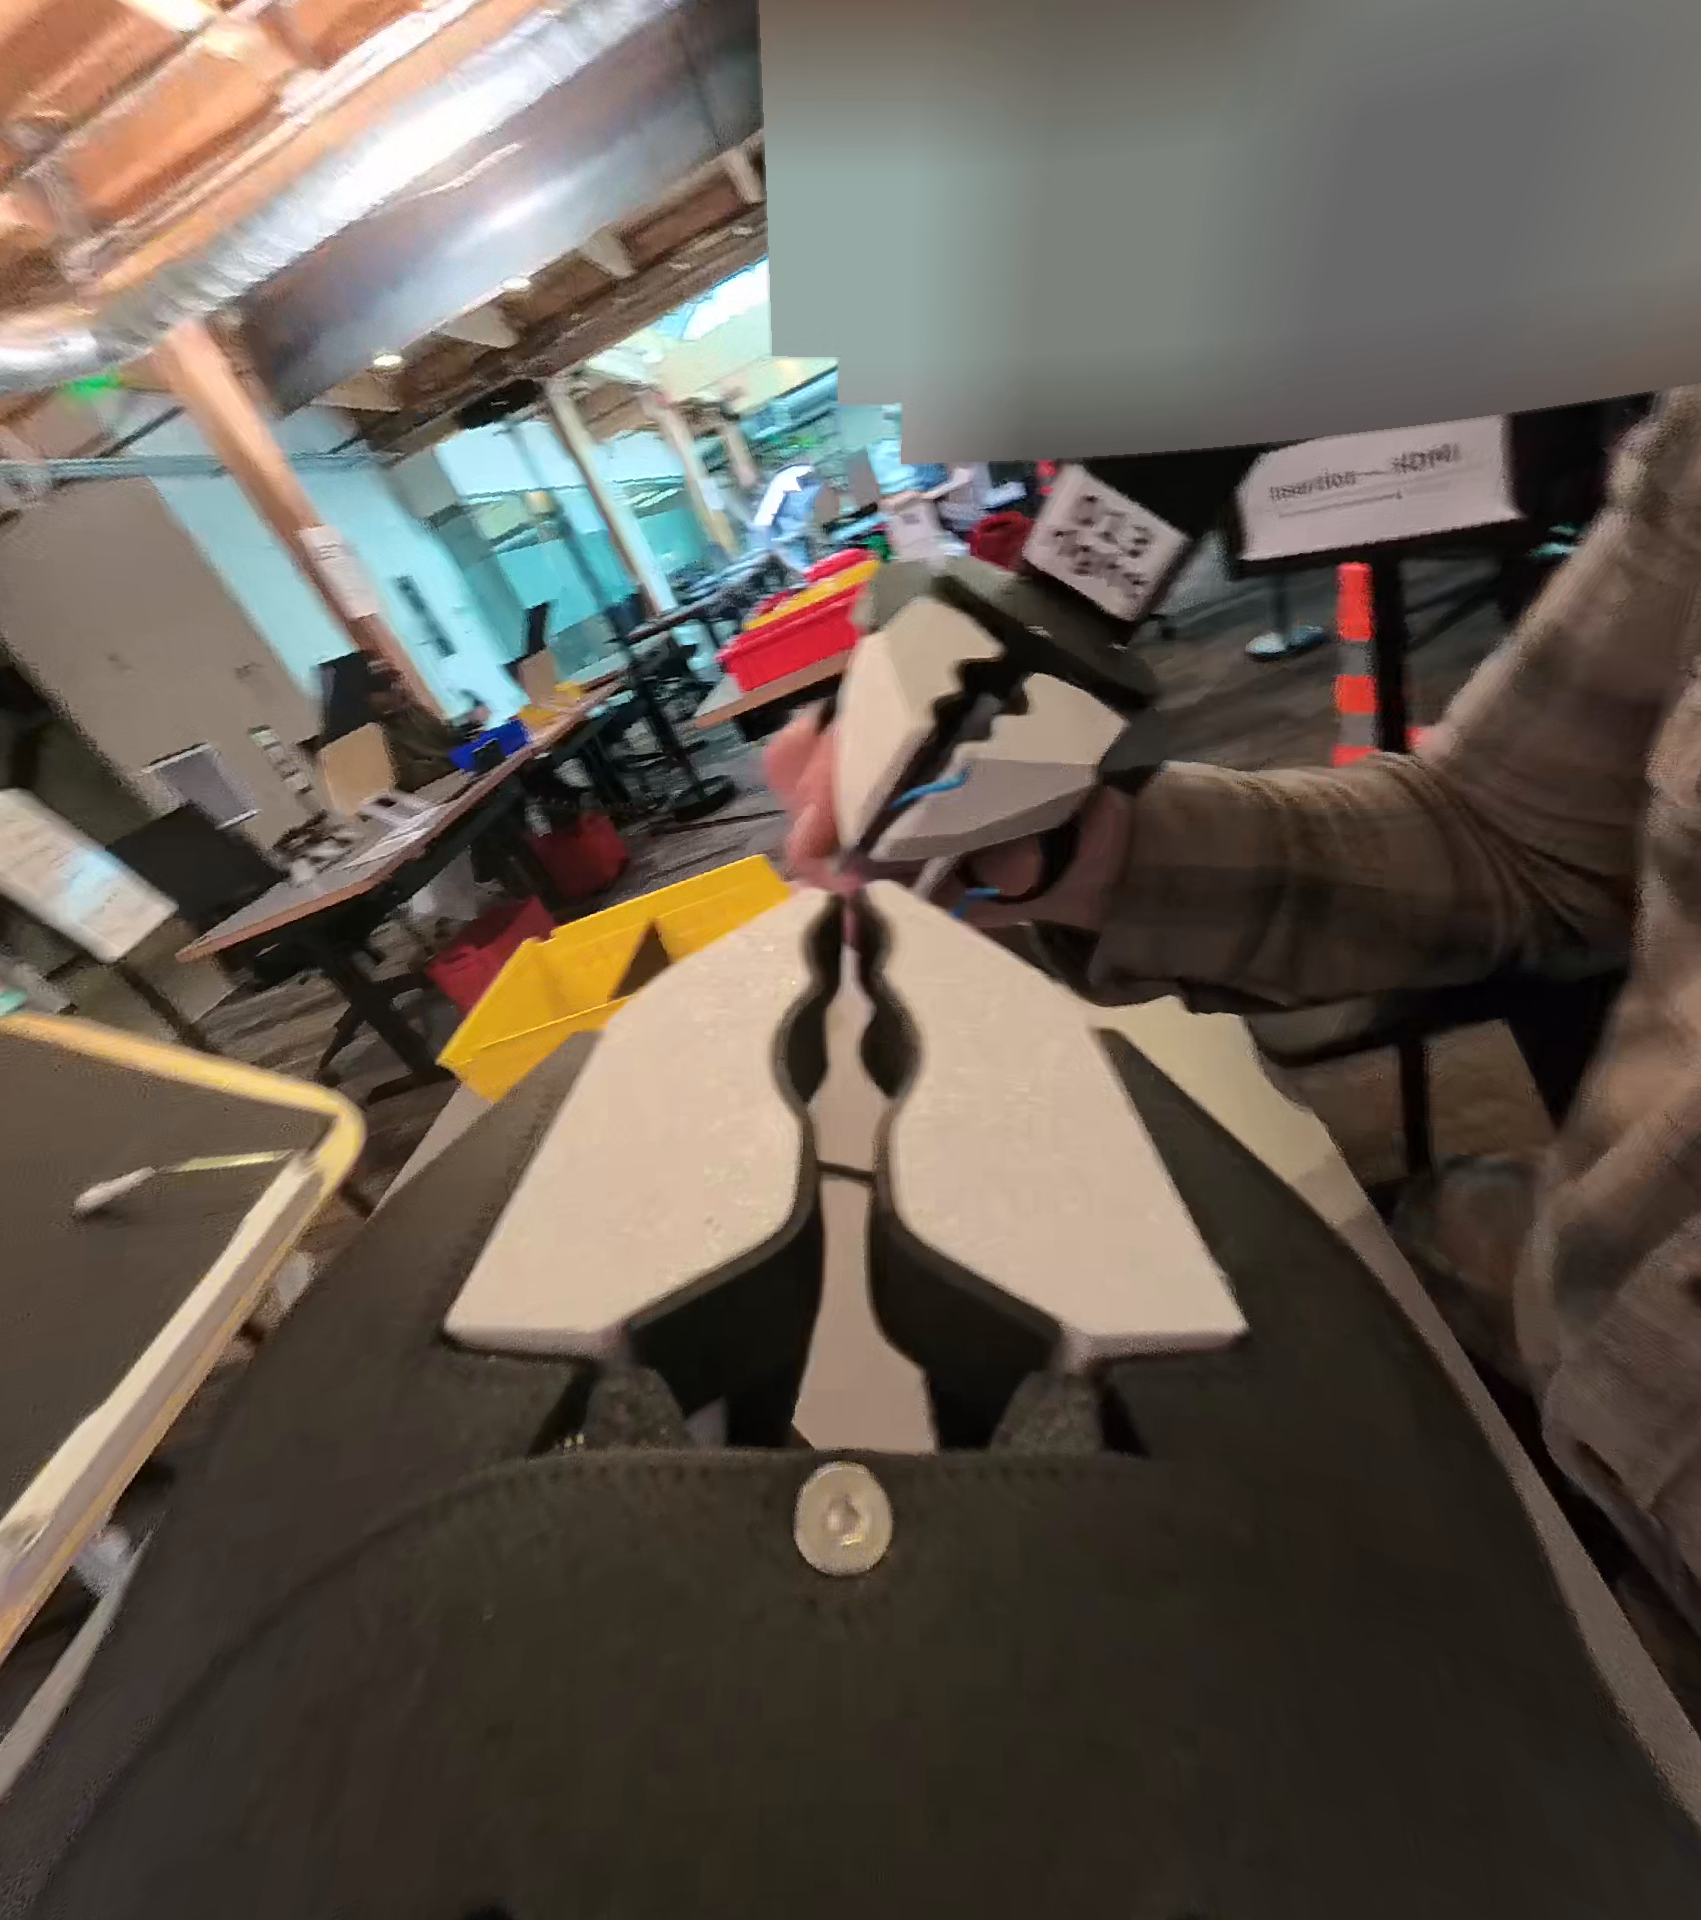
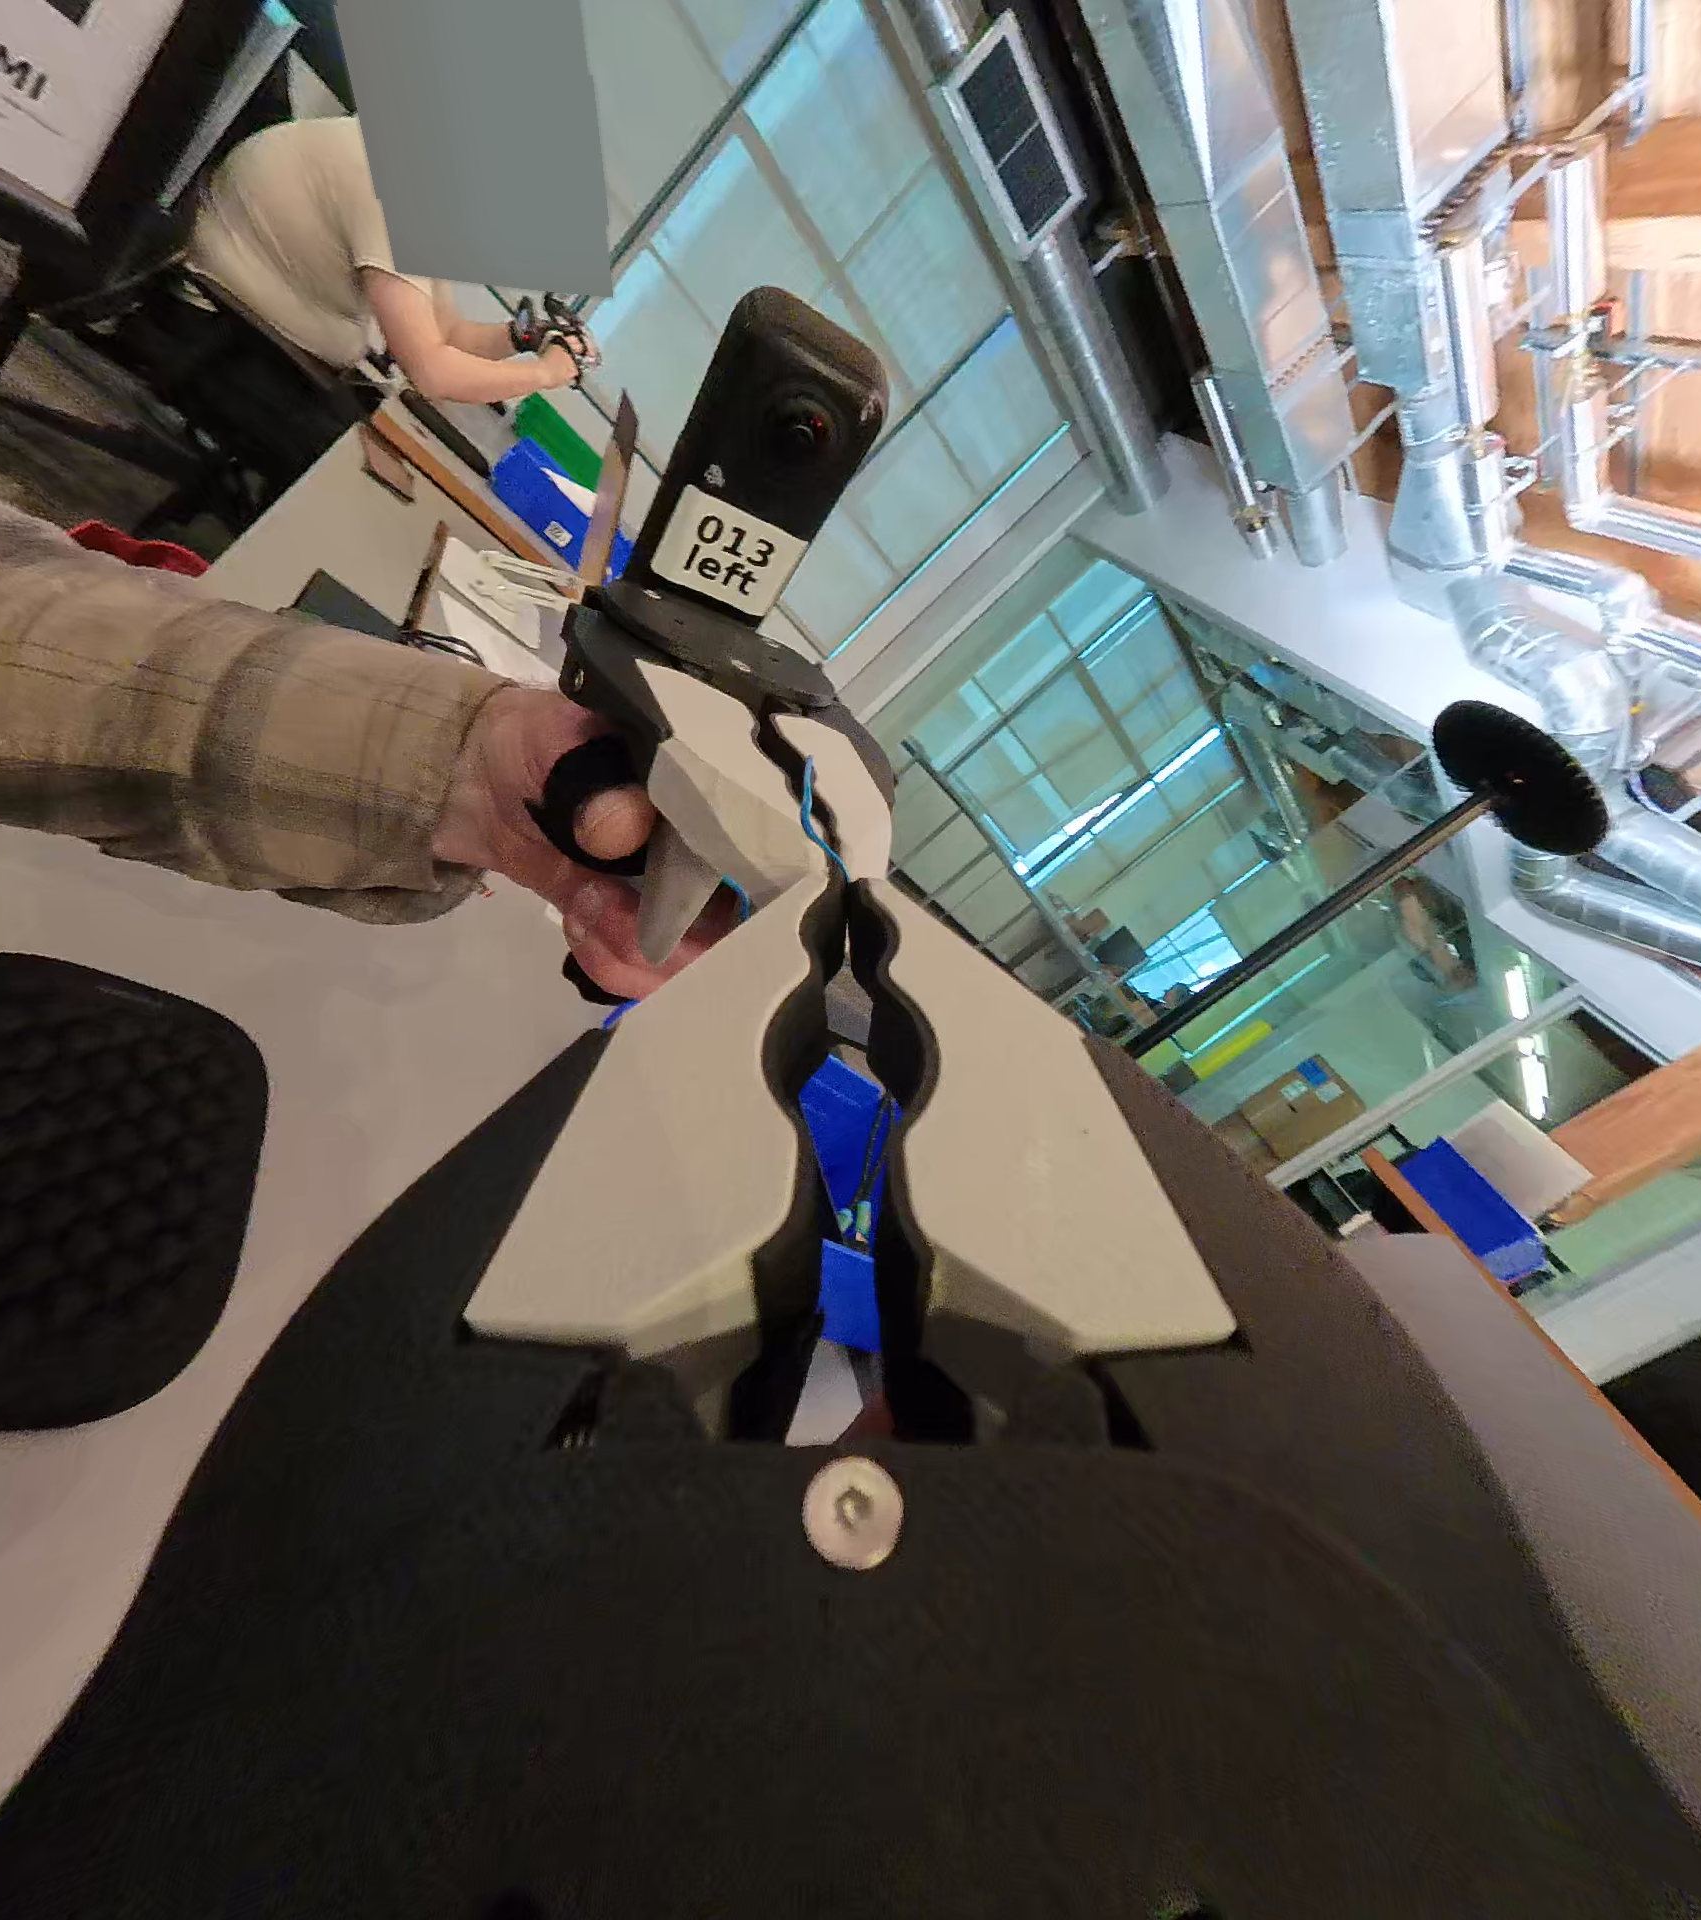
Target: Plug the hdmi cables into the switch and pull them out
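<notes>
No HDMI cable or switch shows in either view. Both grippers are held up in the air, tip to tip. In the left wrist view my left gripper is shut, and the right gripper stands just beyond its tips, also shut. In the right wrist view my right gripper is shut and meets the tips of the left gripper. A thin blue wire runs along the left gripper's jaw line. A similar blue wire shows on the right gripper. I cannot tell whether either wire is pinched.
A person's plaid sleeve and hands hold the grippers. A black board with a yellow edge lies at the left, and a yellow bin ahead. A black mat lies on the white table. A blue part shows below. My two grippers' fingertips are within a few centimetres of each other.
</notes>
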A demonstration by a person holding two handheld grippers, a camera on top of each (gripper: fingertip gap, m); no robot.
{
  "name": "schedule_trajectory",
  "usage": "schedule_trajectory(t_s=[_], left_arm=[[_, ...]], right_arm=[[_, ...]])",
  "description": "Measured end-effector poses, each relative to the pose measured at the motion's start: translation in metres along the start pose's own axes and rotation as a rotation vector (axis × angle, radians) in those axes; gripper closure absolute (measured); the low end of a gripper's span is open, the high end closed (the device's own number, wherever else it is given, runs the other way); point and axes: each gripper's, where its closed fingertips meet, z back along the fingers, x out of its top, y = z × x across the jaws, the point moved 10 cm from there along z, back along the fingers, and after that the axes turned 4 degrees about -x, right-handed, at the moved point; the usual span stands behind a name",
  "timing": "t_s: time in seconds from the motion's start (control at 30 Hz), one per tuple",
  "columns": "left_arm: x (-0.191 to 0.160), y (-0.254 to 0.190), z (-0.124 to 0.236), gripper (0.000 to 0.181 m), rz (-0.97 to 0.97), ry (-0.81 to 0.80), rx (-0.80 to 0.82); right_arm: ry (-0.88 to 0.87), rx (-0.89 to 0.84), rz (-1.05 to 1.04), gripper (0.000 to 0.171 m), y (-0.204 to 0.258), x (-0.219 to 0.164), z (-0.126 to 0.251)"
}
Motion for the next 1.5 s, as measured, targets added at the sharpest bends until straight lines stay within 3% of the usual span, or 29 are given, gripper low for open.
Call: schedule_trajectory(t_s=[0.07, 0.17, 0.33, 0.5, 0.8, 0.97, 1.07, 1.13, 1.2, 1.27, 1.5], left_arm=[[0.002, 0.008, 0.006, 0.150, 0.034, 0.004, 0.064], [0.013, 0.004, 0.009, 0.140, -0.058, 0.018, 0.164], [0.018, -0.021, -0.019, 0.155, -0.577, 0.328, 0.444], [0.009, -0.026, -0.031, 0.170, -0.748, 0.459, 0.514], [0.010, -0.026, -0.033, 0.179, -0.704, 0.499, 0.513], [0.006, -0.016, -0.045, 0.181, -0.512, 0.597, 0.692], [0.001, -0.011, -0.048, 0.180, -0.449, 0.577, 0.813], [0.002, -0.011, -0.047, 0.178, -0.453, 0.519, 0.850], [0.002, -0.007, -0.042, 0.154, -0.419, 0.520, 0.848], [0.002, -0.001, -0.033, 0.143, -0.264, 0.460, 0.759], [0.002, 0.001, -0.031, 0.151, -0.040, 0.236, 0.601]], right_arm=[[0.039, -0.041, 0.026, 0.171, -0.005, -0.002, 0.002], [0.144, -0.094, 0.075, 0.171, -0.011, -0.008, 0.003], [0.253, -0.108, 0.043, 0.171, -0.014, -0.015, -0.001], [0.273, -0.099, 0.017, 0.171, -0.014, -0.017, -0.003], [0.277, -0.117, 0.047, 0.171, -0.014, -0.015, -0.002], [0.421, -0.280, 0.144, 0.171, -0.011, -0.017, -0.014], [0.481, -0.357, 0.202, 0.171, -0.007, -0.019, -0.021], [0.455, -0.382, 0.125, 0.171, -0.011, -0.020, -0.020], [0.425, -0.394, 0.005, 0.171, -0.021, -0.022, -0.014], [0.365, -0.406, -0.122, 0.171, -0.031, -0.025, -0.006], [0.231, -0.299, -0.343, 0.171, -0.033, -0.027, -0.007]])
